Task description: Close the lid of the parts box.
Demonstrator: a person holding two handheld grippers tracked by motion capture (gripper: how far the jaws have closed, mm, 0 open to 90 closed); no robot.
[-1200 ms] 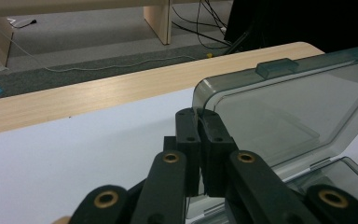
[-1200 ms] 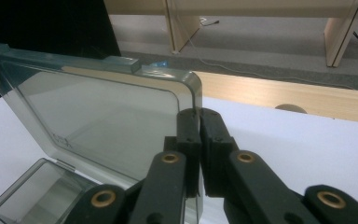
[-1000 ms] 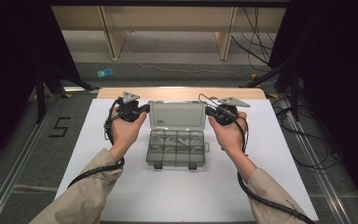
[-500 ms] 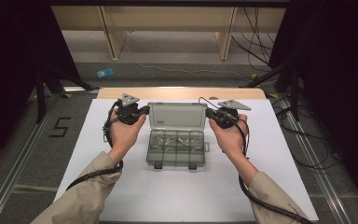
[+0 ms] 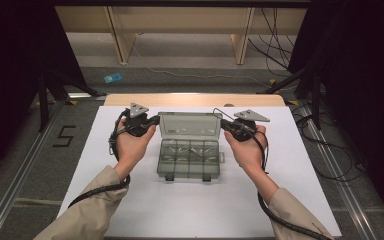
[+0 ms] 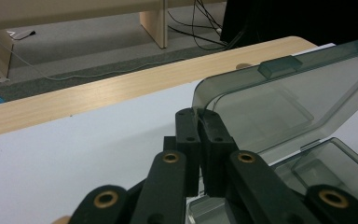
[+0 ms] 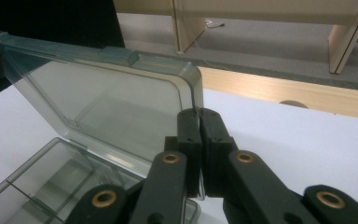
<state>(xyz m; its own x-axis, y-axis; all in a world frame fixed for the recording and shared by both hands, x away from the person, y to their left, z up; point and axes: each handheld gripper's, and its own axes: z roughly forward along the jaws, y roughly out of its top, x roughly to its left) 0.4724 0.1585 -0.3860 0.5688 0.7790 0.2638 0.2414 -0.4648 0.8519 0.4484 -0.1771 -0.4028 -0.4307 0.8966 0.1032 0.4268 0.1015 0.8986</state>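
A clear grey plastic compartment box (image 5: 188,159) lies on the white table cover, its lid (image 5: 189,125) raised and leaning back. My left gripper (image 5: 156,120) is shut on the lid's left edge; in the left gripper view the jaws pinch the lid's rim (image 6: 200,100) at the gripper tip (image 6: 199,113). My right gripper (image 5: 223,123) is shut on the lid's right edge; the right gripper view has its tip (image 7: 198,113) clamped on the lid (image 7: 112,100). The box's divided tray (image 7: 51,179) looks empty.
The white cover (image 5: 200,210) spreads over a wooden table whose far edge (image 5: 195,99) shows behind the box. Beyond it are wooden frame legs (image 5: 120,35), floor cables (image 5: 275,25) and a small blue object (image 5: 112,78). Black stands flank both sides.
Both grippers, holding the lid's edges, have lifted slightly and moved back; the lid stands a little more upright than a second ago.
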